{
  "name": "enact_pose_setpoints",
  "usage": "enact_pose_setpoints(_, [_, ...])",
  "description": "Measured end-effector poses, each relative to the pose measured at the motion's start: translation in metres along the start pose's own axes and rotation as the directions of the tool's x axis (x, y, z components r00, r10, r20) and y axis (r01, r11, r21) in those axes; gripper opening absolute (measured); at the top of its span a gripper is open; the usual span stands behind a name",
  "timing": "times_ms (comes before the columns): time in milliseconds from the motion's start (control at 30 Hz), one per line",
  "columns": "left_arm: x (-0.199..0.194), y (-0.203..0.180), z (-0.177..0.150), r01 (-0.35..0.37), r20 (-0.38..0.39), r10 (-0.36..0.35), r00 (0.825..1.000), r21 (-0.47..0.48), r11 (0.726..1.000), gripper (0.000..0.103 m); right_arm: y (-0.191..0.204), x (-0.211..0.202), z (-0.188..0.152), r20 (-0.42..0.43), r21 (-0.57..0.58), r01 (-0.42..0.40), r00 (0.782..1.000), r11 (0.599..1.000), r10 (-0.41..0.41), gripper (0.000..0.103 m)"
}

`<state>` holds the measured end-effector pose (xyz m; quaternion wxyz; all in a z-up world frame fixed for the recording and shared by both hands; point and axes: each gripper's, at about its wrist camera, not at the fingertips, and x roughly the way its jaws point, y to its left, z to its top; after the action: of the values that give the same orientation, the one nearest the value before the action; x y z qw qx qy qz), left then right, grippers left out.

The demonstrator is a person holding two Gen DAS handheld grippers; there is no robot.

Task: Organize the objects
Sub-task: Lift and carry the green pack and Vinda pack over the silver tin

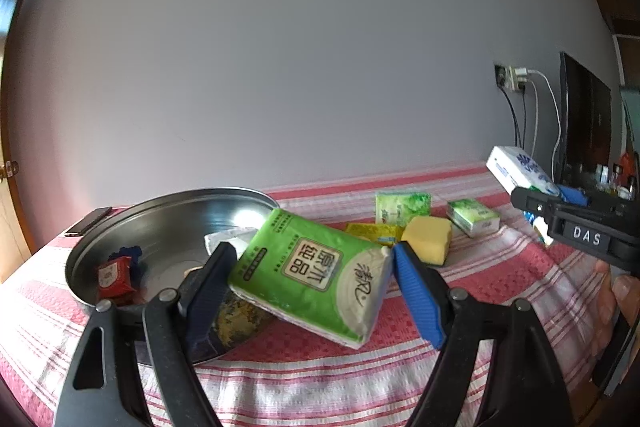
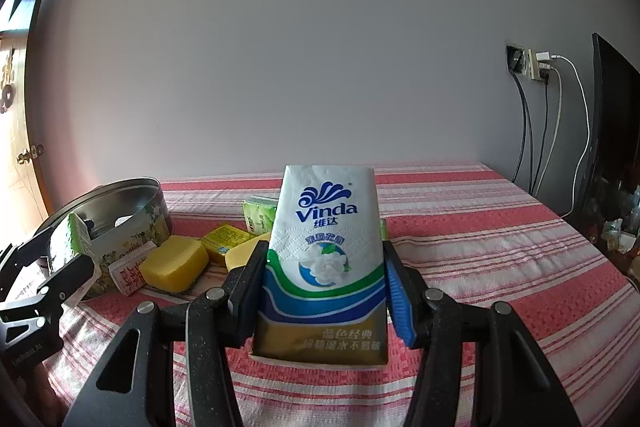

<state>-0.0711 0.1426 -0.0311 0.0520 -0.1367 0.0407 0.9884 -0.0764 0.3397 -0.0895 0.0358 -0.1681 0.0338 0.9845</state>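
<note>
tin (image 1: 168,223): shiny metal | tablecloth (image 1: 500,279): woven cloth | tissue pack (image 2: 326,247): glossy plastic

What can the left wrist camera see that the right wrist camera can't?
Only the left wrist view looks down into the metal basin and shows the red packet inside it, plus a dark phone behind it.

Only the right wrist view shows the printed front of the Vinda tissue pack and the basin's flowery outside.

Both show the green tissue pack in the left gripper, the right gripper holding the Vinda pack, the yellow sponge and the striped cloth.
</note>
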Motion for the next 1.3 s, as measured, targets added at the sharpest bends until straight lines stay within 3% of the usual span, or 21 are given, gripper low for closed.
enact_pose_setpoints(233, [-0.010,0.019,0.001,-0.004,0.032,0.005,0.999,-0.020,1.000,0.080,0.006,-0.002,0.000,0.013,-0.026,0.006,1.000,1.000,-0.006,0.056])
enact_pose_setpoints(733, [-0.011,0.103,0.017,-0.177,0.006,0.179,0.984,-0.123,0.977,0.080,0.039,0.005,0.021,-0.009,-0.062,-0.108,0.994,0.992,0.108,0.056])
enact_pose_setpoints(1133, [0.017,0.142,0.023,-0.231,-0.101,0.219,0.970,-0.126,0.965,0.080,0.095,0.022,0.049,-0.071,-0.115,-0.269,0.962,0.956,0.262,0.056])
enact_pose_setpoints(1300, [0.030,0.155,0.025,-0.245,-0.135,0.228,0.964,-0.125,0.961,0.080,0.128,0.038,0.058,-0.121,-0.145,-0.341,0.938,0.929,0.325,0.056])
